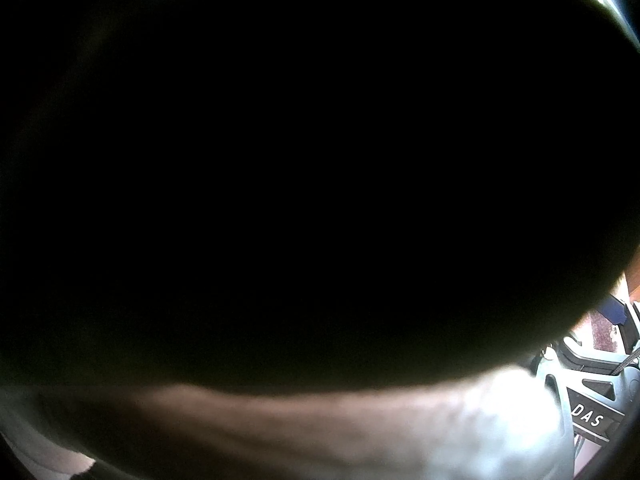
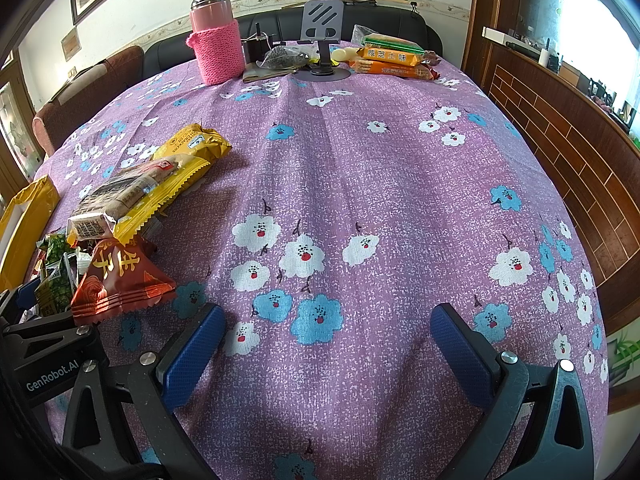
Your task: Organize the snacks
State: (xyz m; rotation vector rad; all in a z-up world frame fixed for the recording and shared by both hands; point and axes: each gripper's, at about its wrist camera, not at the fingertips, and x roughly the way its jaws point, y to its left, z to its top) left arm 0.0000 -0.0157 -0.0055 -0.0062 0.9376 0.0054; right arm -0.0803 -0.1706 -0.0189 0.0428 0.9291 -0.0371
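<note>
Snacks sit in two groups on the tablecloth (image 2: 360, 168): a near-left pile (image 2: 132, 216), likely unsorted, and far packets (image 2: 394, 60) by the phone stand (image 2: 322, 36). Right gripper (image 2: 328, 344) hovers with jaws spread wide and empty, pile just left of it. Left gripper's view is almost wholly blacked out; its state cannot be told.

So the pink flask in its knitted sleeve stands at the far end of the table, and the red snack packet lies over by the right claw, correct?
Not quite. In the right wrist view the red snack packet lies left of the right gripper, near its left finger. The pink flask does stand at the table's far end.
</note>
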